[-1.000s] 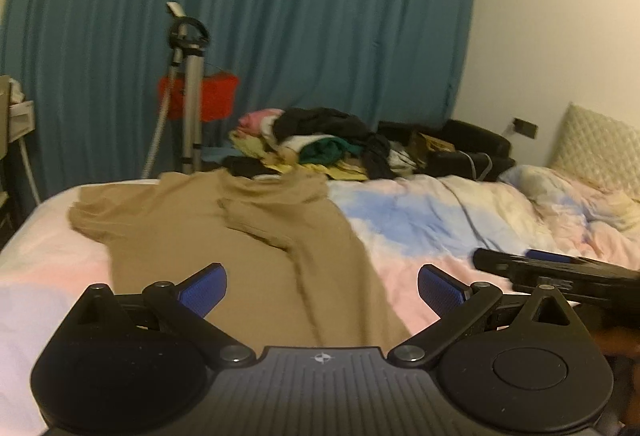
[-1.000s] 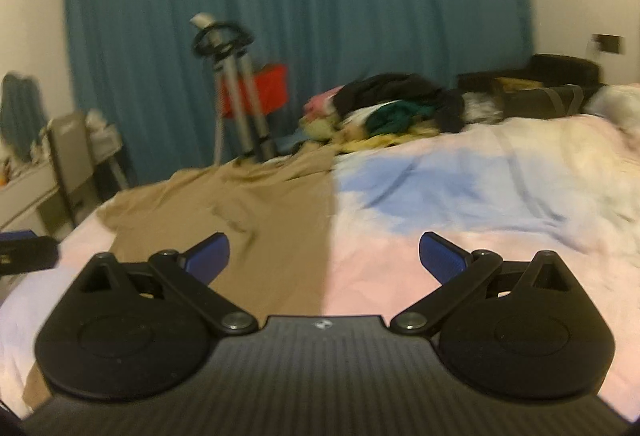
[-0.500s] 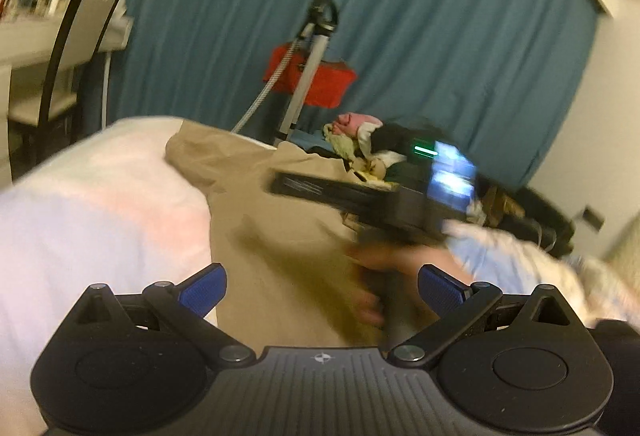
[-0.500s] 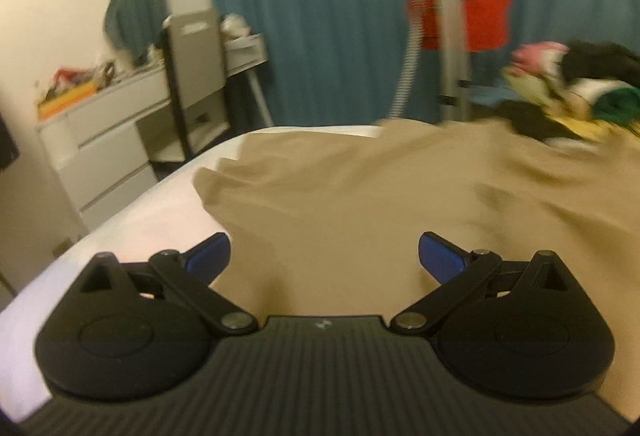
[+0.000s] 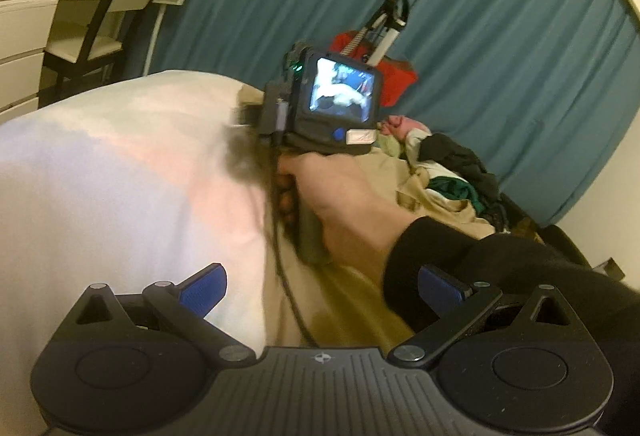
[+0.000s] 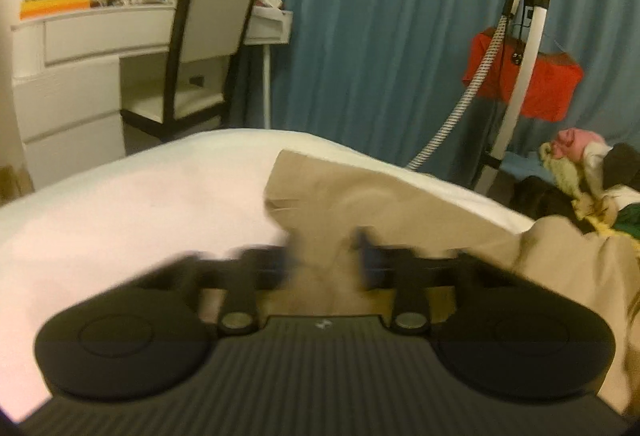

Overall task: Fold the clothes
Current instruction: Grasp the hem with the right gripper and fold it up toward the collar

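A tan shirt [image 6: 384, 204] lies spread on the pastel bed cover [image 6: 132, 204]. My right gripper [image 6: 326, 260] is closed on a bunched fold of the shirt near its left sleeve; its fingers are motion-blurred. In the left wrist view the right hand-held device [image 5: 328, 116] and the person's hand sit over the shirt [image 5: 344, 312], hiding its fingertips. My left gripper [image 5: 320, 288] is open and empty, held above the shirt's near part and the bed cover [image 5: 120, 188].
A pile of mixed clothes [image 5: 444, 172] lies at the bed's far side. A garment steamer stand [image 6: 520, 48] with a red cloth stands by the teal curtain. A white dresser [image 6: 68, 84] and chair [image 6: 204, 48] stand left of the bed.
My right gripper has moved left across the shirt, come down and closed on its fabric. My left gripper has swung left and stayed open.
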Available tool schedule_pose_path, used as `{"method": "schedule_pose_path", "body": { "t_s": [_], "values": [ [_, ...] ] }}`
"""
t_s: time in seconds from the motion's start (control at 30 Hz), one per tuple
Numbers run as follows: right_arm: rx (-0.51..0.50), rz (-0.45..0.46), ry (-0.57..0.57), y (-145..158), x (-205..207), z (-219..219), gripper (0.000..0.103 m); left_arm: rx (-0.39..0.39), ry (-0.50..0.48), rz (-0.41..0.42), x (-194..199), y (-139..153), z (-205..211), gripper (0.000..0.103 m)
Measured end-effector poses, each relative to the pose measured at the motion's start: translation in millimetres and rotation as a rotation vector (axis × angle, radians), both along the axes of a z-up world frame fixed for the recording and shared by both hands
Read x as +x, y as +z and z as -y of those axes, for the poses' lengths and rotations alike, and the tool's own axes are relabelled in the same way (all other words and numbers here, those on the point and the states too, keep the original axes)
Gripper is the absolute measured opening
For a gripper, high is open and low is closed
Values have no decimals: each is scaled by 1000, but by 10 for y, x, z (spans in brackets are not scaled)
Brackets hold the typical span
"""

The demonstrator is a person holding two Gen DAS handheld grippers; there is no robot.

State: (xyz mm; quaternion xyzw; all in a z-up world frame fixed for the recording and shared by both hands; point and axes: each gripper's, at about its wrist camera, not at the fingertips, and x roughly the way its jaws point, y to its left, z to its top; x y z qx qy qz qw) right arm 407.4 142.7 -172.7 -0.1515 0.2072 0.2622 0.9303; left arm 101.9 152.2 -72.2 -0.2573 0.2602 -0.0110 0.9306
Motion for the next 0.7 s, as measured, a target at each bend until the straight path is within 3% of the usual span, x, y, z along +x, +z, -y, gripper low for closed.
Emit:
{"method": "schedule_pose_path", "body": {
  "t_s": [0.2,0.4,0.57,0.7],
  "values": [
    [63,109,-57,435,-125,397,13,17,20,17,-14,26,7,102],
    [243,177,-260,910,-257,1472,12,65,-8,49,-62,170,126,102],
    [323,189,-436,889,-313,2495,12,76,-55,62,-84,202,344,102],
    [369,110,-535,591,-206,3089,15,94,-118,60,-65,132,621,102]
  ]
}}
